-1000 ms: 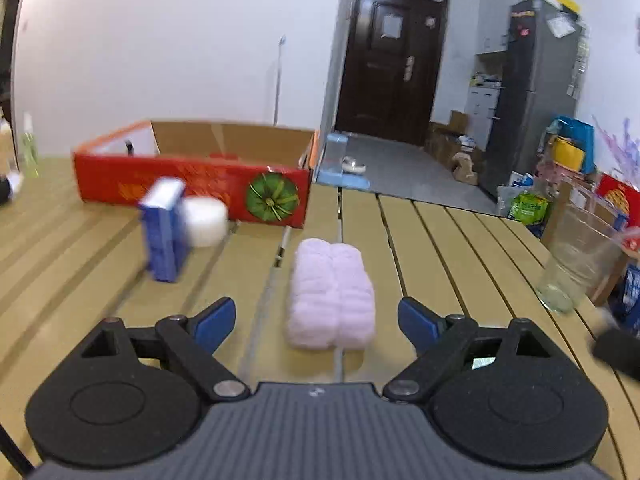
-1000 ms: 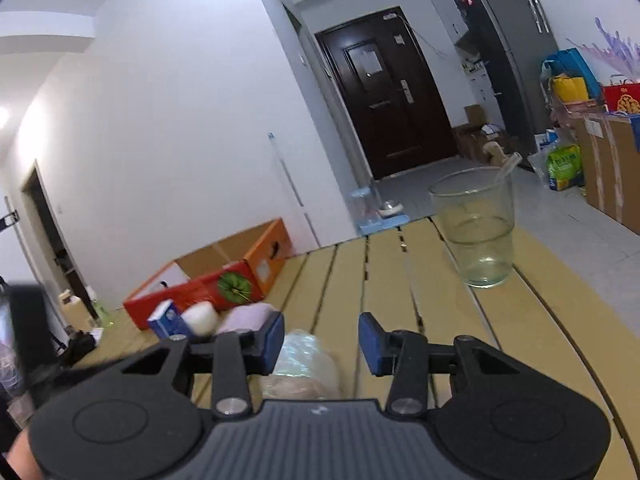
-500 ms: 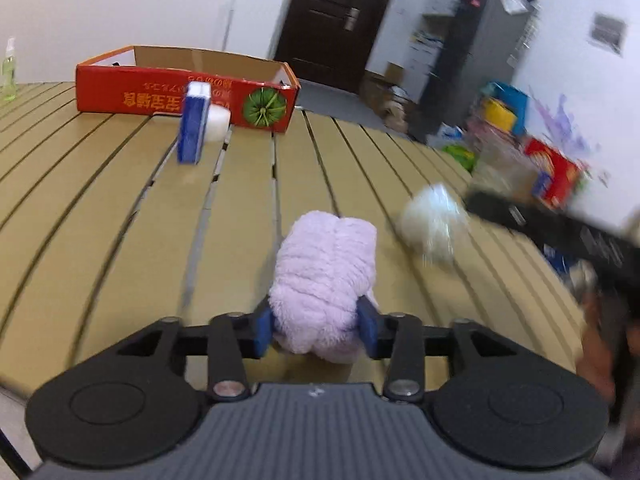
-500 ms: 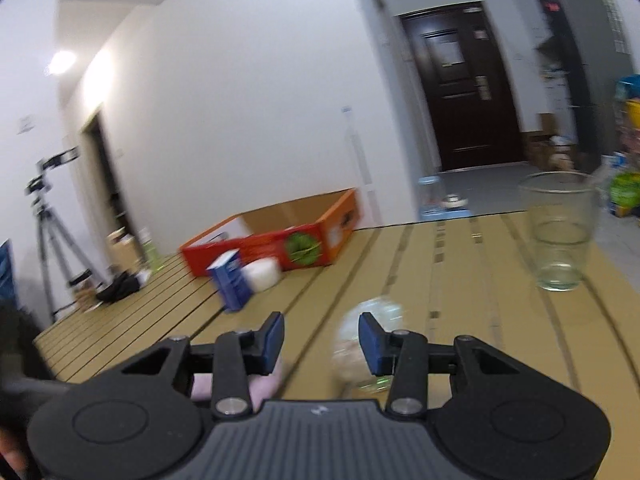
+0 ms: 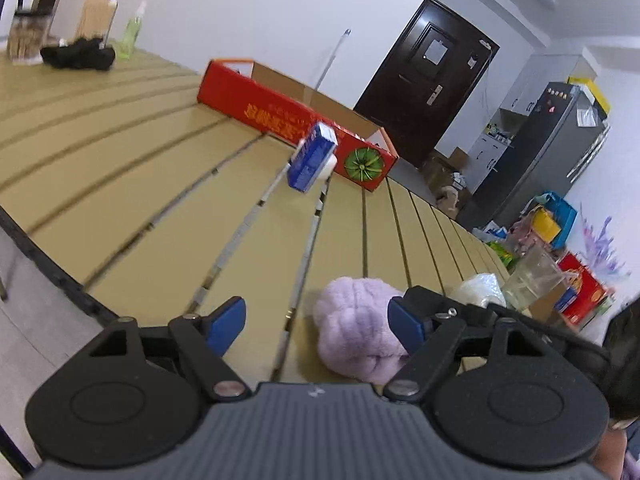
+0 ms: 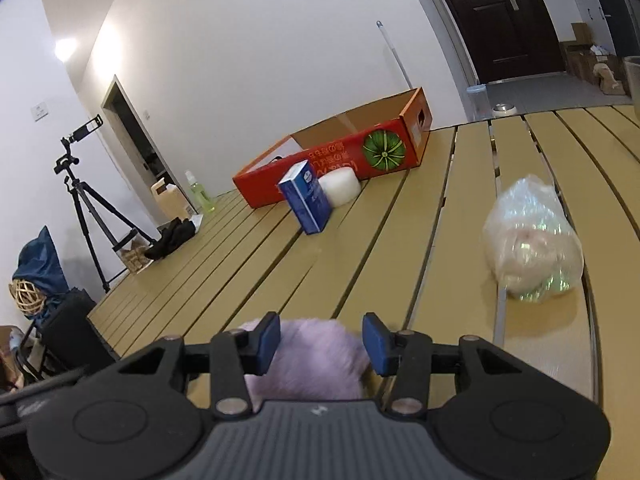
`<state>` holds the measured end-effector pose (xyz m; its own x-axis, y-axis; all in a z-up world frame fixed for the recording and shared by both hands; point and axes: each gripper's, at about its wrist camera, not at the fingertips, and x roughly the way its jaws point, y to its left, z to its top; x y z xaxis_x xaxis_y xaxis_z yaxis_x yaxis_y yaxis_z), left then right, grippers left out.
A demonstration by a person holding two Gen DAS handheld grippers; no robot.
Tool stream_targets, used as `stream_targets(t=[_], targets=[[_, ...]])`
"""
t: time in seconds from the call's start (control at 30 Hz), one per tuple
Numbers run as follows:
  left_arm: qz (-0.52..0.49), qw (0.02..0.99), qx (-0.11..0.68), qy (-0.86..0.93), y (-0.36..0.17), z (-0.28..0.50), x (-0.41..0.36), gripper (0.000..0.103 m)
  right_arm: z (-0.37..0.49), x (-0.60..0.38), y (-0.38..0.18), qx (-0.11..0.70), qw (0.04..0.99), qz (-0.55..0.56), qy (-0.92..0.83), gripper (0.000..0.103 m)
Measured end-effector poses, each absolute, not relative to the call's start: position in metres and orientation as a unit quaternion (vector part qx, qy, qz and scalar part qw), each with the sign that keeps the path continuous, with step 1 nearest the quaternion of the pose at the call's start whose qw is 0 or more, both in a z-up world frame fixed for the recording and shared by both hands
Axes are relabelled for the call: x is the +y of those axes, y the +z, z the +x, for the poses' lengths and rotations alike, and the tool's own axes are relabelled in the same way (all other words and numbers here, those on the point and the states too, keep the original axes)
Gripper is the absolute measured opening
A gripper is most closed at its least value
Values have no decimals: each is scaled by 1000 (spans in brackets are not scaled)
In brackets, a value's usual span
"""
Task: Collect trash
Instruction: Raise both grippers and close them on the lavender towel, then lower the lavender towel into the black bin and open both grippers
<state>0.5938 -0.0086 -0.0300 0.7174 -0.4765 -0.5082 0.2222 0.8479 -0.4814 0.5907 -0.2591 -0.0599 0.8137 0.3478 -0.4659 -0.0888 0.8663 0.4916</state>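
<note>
We see the fluffy lilac bundle lying on the slatted wooden table close to its near edge. In the left wrist view it sits toward the right side of the left gripper, whose blue pads are spread wide; the right pad overlaps the bundle's edge, while the left pad stands clear of it with bare table between, so that gripper grips nothing. In the right wrist view the same bundle lies between the pads of the right gripper, which are parted about as wide as the bundle. We cannot tell whether they press on it or merely flank it.

Just right of the bundle lies a crumpled clear plastic bag with something pale inside, resting apart from the right gripper's fingers. Farther across the table a small blue carton stands upright, with a white roll-like lump touching or just behind it.

Behind those sits a long red cardboard box, open at the top, with a green melon picture on its side. We see brown inner walls and a small dark item near one end, too small to identify. A clear glass tumbler stands near the table's right edge beyond the bag; its contents are unclear.

Both grippers are held low over the near edge of the table, angled slightly downward.
</note>
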Motion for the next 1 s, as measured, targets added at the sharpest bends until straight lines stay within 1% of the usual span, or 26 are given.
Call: stream_targets(t=[0.07, 0.1, 0.13, 0.17, 0.2, 0.23, 0.3, 0.37, 0.5, 0.6, 0.77, 0.93, 0.97, 1.0], targets=[[-195, 902, 329, -201, -34, 597, -16, 70, 589, -260, -64, 292, 920, 230, 122, 46], [-186, 904, 327, -202, -34, 598, -18, 60, 589, -260, -67, 300, 919, 226, 118, 46], [-181, 905, 327, -205, -35, 597, -21, 49, 591, -263, -71, 306, 918, 223, 115, 44], [-185, 900, 333, -213, -36, 595, -21, 41, 592, -264, -74, 305, 917, 225, 120, 35], [-196, 893, 338, -225, -37, 594, -22, 25, 591, -263, -76, 304, 916, 228, 131, 30], [-203, 890, 336, -232, -39, 594, -22, 25, 589, -264, -74, 302, 918, 222, 133, 25], [-192, 897, 327, -229, -37, 589, -25, 22, 584, -262, -70, 292, 925, 202, 135, 19], [-179, 901, 322, -230, -32, 582, -27, 20, 577, -260, -64, 281, 929, 198, 137, 17], [-153, 911, 310, -225, -14, 548, -17, 20, 555, -247, -51, 286, 927, 176, 169, 17], [-151, 910, 316, -220, -18, 516, -1, 20, 532, -225, -52, 301, 922, 132, 204, 17], [-162, 885, 389, -197, -54, 500, 18, 20, 514, -206, -68, 319, 913, 101, 236, 17], [-148, 872, 432, -178, -73, 508, 18, 20, 503, -197, -83, 356, 897, 77, 249, 17], [-141, 868, 443, -172, -77, 512, 17, 21, 504, -195, -89, 367, 893, 76, 249, 17], [-132, 866, 452, -166, -82, 516, 15, 24, 507, -192, -98, 383, 887, 73, 247, 18]])
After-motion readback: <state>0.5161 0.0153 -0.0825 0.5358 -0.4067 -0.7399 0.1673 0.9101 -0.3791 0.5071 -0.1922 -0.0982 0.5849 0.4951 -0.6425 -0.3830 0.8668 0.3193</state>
